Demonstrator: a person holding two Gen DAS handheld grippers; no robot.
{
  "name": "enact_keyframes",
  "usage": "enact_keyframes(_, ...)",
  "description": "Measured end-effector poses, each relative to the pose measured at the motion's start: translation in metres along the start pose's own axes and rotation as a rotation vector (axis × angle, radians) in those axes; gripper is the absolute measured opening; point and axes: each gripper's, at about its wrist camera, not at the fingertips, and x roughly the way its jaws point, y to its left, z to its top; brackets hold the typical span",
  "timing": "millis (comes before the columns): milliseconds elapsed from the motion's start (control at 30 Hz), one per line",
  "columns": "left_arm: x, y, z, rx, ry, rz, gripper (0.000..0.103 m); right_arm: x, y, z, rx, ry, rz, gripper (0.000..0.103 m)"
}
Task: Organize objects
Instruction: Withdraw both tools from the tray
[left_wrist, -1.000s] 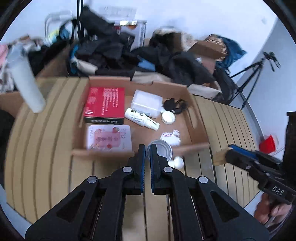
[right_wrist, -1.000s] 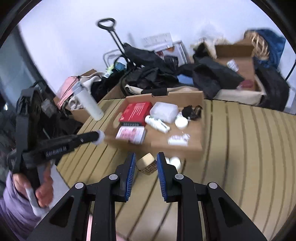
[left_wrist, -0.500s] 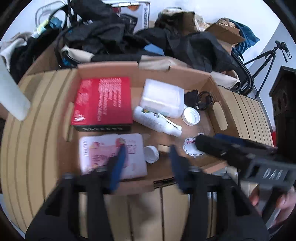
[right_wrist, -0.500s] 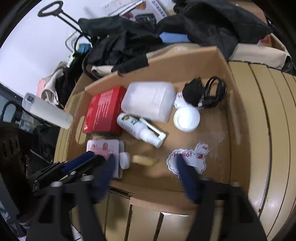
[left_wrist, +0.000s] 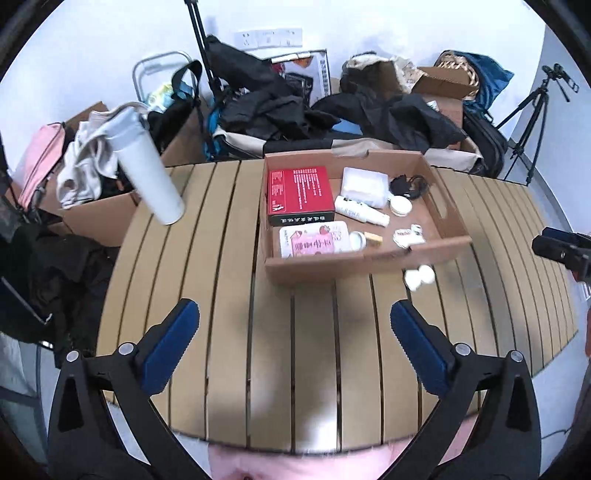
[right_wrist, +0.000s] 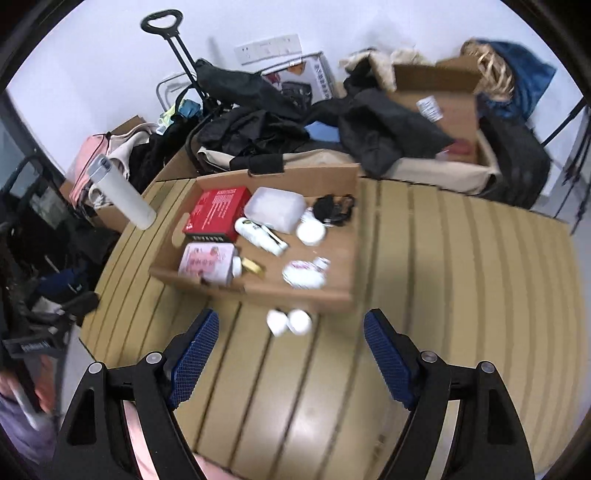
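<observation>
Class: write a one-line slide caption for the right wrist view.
Open right gripper above slatted table, facing two white pieces outside the packed box.

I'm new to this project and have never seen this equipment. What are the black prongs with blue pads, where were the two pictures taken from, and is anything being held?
No robot here: a person holds a two-finger gripper in each hand, each with a camera looking along its fingers. One picture is from the left gripper, the other from the right gripper. Both are open and hold nothing. On the tan slatted table sits an open cardboard box holding a red box, a white spray bottle, a pink packet and smaller items. Two small white round objects lie outside, before the box. A white cylindrical flask stands farther left.
</observation>
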Motion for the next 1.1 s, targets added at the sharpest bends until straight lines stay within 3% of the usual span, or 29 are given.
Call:
enact_keyframes(233,-0.049,-0.01,-0.031,-0.01,-0.031,-0.006,0.103,-0.051,-0.007,-0.04,0.049,-0.039,0.015,0.084)
enact_keyframes(333,-0.072,-0.018,-0.058,-0.012,-0.091,0.0,0.103,-0.059,-0.003,-0.063,0.062,-0.057,-0.001,0.084)
enact_keyframes(400,-0.08,-0.024,-0.081,-0.011,-0.095,-0.005,0.103,-0.065,0.0,-0.088,0.076,-0.078,-0.01,0.084)
enact_keyframes(500,-0.09,-0.042,-0.127,0.036,-0.077,-0.07,0.103,-0.068,0.007,-0.132,0.066,-0.098,-0.048,0.084)
enact_keyframes(600,-0.093,-0.058,-0.161,0.077,-0.065,-0.049,0.103,-0.071,0.017,-0.178,0.013,-0.088,-0.037,0.084)
enact_keyframes(733,-0.085,-0.062,-0.189,0.053,-0.045,-0.024,0.103,-0.078,0.02,-0.226,0.04,-0.115,-0.008,0.084)
enact_keyframes(933,-0.058,-0.055,-0.189,-0.053,-0.002,-0.054,0.103,-0.068,0.014,-0.242,0.089,-0.115,0.016,0.084)
enact_keyframes(1100,-0.029,-0.064,-0.17,-0.053,-0.116,-0.08,0.103,-0.046,0.001,-0.225,0.104,-0.138,0.015,0.084)
